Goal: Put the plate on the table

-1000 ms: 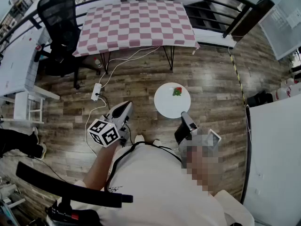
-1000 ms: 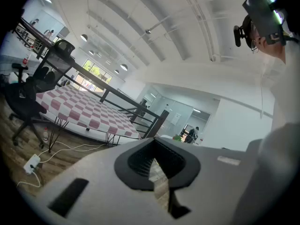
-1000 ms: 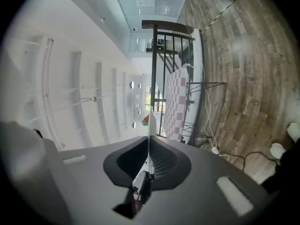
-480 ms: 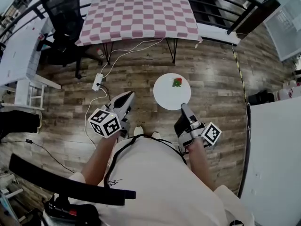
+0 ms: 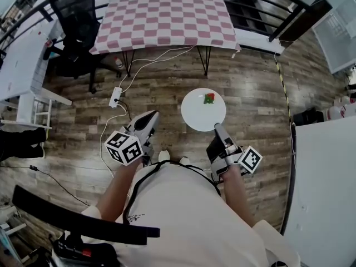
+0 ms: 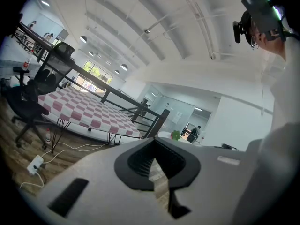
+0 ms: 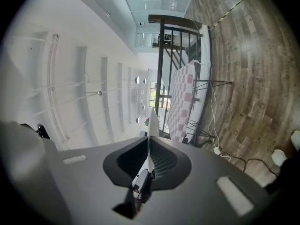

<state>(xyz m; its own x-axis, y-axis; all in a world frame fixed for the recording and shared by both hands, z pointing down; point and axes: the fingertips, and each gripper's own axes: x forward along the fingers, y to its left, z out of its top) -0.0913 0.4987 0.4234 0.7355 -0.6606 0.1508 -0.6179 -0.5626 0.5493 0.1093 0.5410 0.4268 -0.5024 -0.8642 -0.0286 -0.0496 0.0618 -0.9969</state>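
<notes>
Two grippers sit low in frame. Right gripper (image 5: 218, 128) clamps the near rim of the round white plate (image 5: 203, 109), mid-frame over wooden floor (image 5: 256, 82). The pink-and-white checked table (image 5: 164, 21) lies well apart, toward the top. Left gripper (image 5: 146, 122) is closed, empty.

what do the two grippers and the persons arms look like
The left gripper and right gripper are grey with black ribbed insides; each carries a white cube of black square markers. The person wears a white short-sleeved shirt.
</notes>
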